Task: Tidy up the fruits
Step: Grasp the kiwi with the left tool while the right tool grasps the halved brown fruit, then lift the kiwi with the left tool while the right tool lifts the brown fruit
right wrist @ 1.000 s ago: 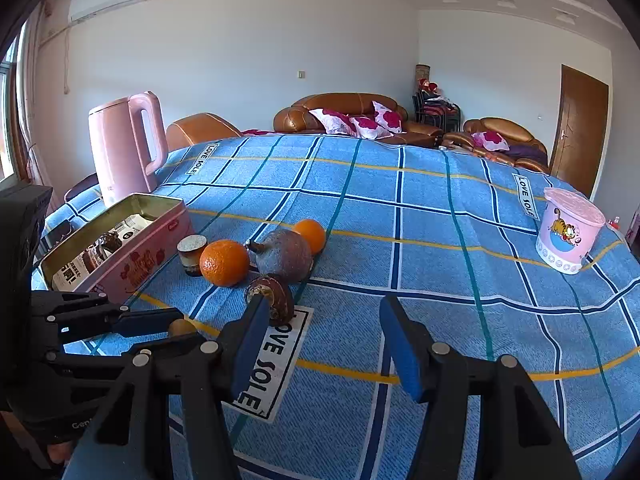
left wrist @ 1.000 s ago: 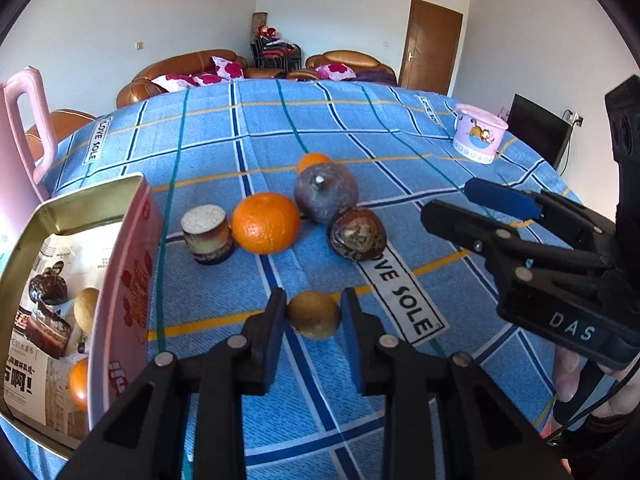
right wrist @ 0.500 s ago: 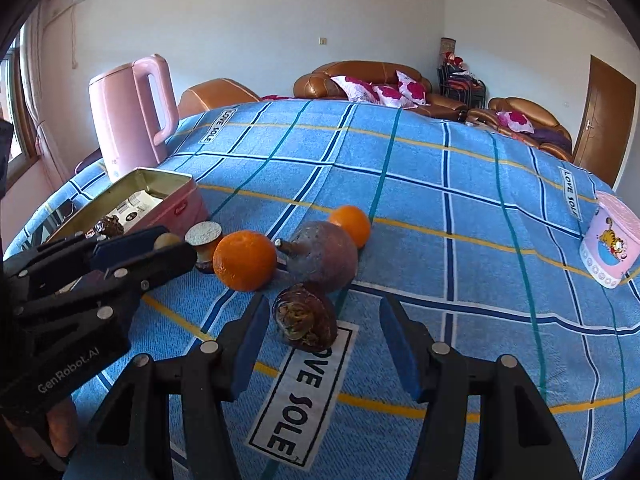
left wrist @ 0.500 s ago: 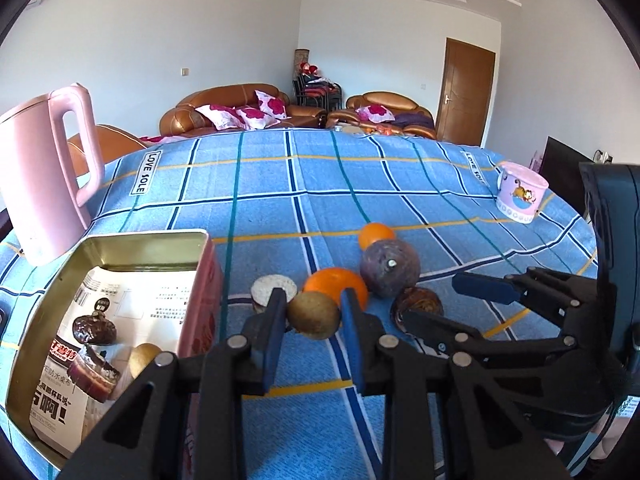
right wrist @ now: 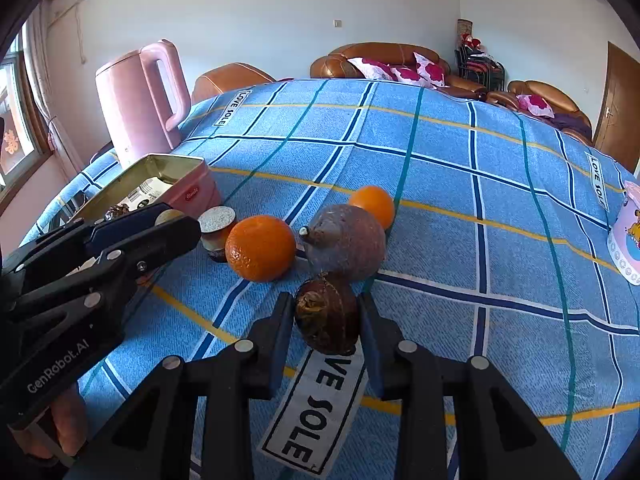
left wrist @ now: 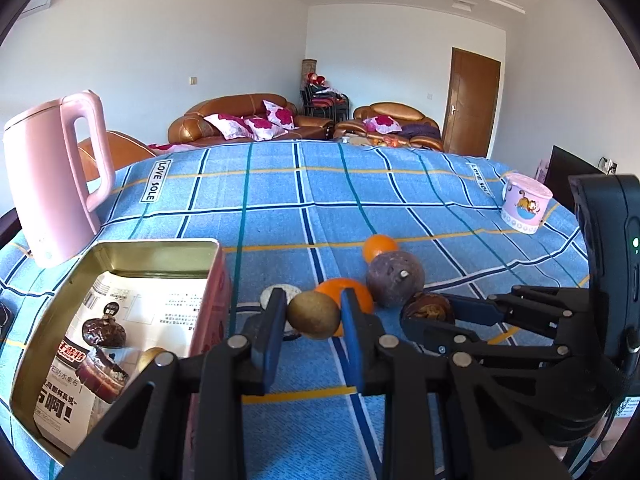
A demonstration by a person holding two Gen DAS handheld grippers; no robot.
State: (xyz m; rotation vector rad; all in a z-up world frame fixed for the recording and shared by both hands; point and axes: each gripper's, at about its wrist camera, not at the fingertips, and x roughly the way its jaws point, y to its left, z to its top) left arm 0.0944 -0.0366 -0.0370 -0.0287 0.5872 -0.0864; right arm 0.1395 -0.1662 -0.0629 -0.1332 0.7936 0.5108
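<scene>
The left gripper [left wrist: 313, 316] is clenching a small greenish-brown fruit [left wrist: 313, 314] beside the open tin [left wrist: 160, 246]. The right gripper [right wrist: 326, 320] is closing its jaws around a dark wrinkled fruit [right wrist: 326, 314] lying on the blue tablecloth [right wrist: 440, 152].

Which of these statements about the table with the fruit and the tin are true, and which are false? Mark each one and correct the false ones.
1. The left gripper holds a small greenish-brown fruit between its fingers. True.
2. The pink tin is empty. False: a printed paper and a few fruits lie inside it.
3. The right gripper has a dark brown wrinkled fruit between its fingers, which are closing. True.
4. The pink kettle lies on its side. False: it stands upright behind the tin.
5. Two oranges, the large orange and the small orange, lie on the blue checked cloth. True.
</scene>
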